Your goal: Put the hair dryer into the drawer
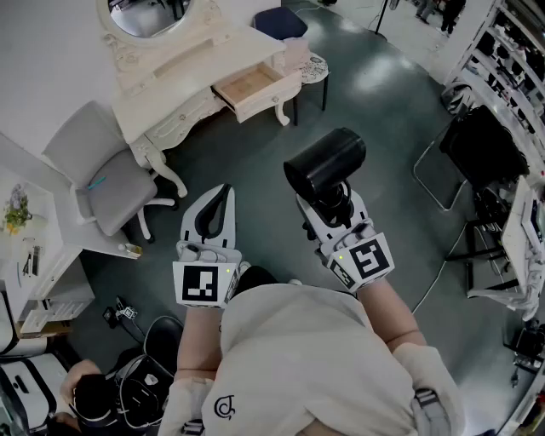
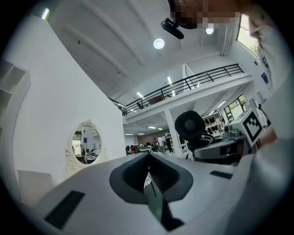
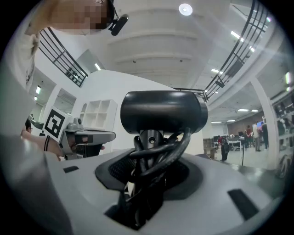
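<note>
The right tongs (image 3: 146,181) clamp the handle and wound cord of the one black hair dryer (image 3: 161,112), held above the floor, well apart from the drawer. The left tongs (image 2: 149,179) are pressed together, empty. Beyond stands one white worktop (image 1: 183,60) with one open drawer (image 1: 249,85), one oval mirror (image 1: 153,13) and one grey chair (image 1: 111,174) beside it

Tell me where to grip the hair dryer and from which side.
Grip the hair dryer by its handle, coming from the handle's end, as the right gripper holds it now. The handle, with the cord wound round it, is slim enough for the fingers; the barrel sits crosswise and looks too wide.
</note>
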`<state>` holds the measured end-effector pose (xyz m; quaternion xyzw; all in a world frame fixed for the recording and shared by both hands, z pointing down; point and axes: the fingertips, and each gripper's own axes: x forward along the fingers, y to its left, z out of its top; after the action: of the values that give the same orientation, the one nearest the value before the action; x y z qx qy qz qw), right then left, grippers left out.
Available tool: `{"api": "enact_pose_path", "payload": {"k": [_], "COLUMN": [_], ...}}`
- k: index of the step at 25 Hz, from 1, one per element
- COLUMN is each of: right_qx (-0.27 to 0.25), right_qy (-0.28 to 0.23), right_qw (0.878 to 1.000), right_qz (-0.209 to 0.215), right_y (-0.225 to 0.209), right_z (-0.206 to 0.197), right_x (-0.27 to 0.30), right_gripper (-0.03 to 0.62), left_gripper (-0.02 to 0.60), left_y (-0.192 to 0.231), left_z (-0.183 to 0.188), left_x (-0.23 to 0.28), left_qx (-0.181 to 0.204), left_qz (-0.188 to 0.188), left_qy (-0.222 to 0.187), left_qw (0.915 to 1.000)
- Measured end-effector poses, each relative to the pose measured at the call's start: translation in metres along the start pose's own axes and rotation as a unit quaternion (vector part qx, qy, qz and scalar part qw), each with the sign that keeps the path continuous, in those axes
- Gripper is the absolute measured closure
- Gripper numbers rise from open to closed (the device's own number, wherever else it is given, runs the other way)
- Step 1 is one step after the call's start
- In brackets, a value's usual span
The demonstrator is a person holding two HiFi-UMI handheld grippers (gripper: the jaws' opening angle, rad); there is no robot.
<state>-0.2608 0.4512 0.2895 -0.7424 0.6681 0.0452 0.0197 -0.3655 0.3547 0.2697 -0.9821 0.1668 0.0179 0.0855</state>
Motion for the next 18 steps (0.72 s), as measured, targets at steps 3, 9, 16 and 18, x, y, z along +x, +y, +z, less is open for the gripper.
{"api": "enact_pose_path", "payload": {"k": [3,9,16,18], "right_qx": [0.001,0.002,-0.002,-0.001], "right_qy": [0.000,0.001,-0.007,-0.006], "right_qw": [1.000,1.000,1.000,1.000], "right_qz": [-0.001,-0.008,0.013,0.014], "right_y": [-0.002,-0.006,-0.007,-0.009], "right_z": [0.000,-0.001,0.000,-0.002], "right_x": [-0.005,-0.008,-0.014,-0.013], "right_gripper": [0.408,0.408,0.410,0.410], "left_gripper": [0.569,0.569,0.569,0.569], "left_y": [-0.005,-0.011,-0.021,-0.023], "left_z": [0.003,0.004,-0.001,-0.006], "left_x": [0.002,0.005,0.011,0.012], "left_qx": [0.002,0.003,0.001,-0.002], "left_qz": [-0.003,-0.011,-0.015,-0.019], "left_qy": [-0.005,-0.007,0.000,0.006], "left_qw": [1.0000,0.9999,0.9999,0.9998]}}
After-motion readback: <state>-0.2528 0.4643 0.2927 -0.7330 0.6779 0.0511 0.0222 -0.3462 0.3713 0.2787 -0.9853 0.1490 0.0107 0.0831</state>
